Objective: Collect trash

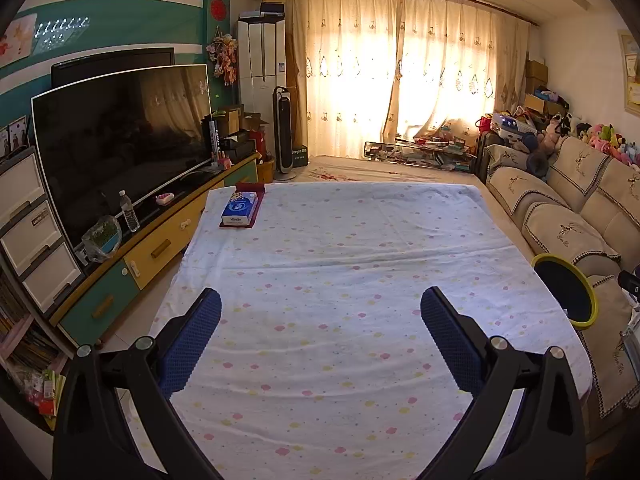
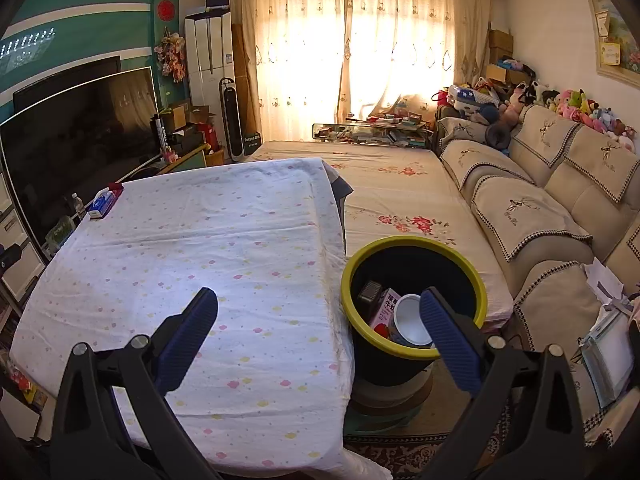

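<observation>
A black trash bin with a yellow-green rim [image 2: 416, 354] stands beside the table's right edge; it also shows at the right of the left wrist view [image 1: 566, 290]. Inside lie a white cup [image 2: 412, 322], a pink carton [image 2: 385, 309] and a dark item [image 2: 369, 295]. My left gripper [image 1: 320, 312] is open and empty above the cloth-covered table [image 1: 340, 264]. My right gripper [image 2: 318, 310] is open and empty, over the table's right edge, its right finger in front of the bin.
A blue tissue pack [image 1: 240, 209] on a red tray lies at the table's far left corner. A TV [image 1: 120, 136] on a cabinet stands left. A sofa [image 2: 540, 208] runs along the right, with a floral-covered bed [image 2: 392, 192] beyond the table.
</observation>
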{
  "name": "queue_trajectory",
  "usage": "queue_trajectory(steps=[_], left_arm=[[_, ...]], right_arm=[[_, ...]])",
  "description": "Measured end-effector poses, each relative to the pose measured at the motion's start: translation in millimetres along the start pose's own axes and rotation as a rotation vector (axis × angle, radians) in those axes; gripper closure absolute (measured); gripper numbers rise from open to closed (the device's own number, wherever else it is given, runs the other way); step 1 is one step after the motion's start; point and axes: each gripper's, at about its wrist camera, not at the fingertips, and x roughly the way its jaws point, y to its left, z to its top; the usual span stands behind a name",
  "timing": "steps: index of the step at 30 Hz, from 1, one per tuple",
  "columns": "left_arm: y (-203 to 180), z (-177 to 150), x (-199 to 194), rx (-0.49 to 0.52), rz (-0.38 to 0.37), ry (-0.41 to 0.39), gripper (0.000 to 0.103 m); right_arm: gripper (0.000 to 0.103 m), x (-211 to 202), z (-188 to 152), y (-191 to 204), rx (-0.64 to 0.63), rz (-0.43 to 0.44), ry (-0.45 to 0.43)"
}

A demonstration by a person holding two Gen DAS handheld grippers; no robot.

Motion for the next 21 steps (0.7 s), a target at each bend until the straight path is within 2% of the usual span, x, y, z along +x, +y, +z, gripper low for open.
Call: queue_trajectory(steps=[21], left_arm=[[-3.2, -3.1, 0.3, 0.009, 0.000, 0.007, 0.005]], right_arm=[[0.007, 4.7, -4.1, 0.8, 0.004, 0.013, 0.005]])
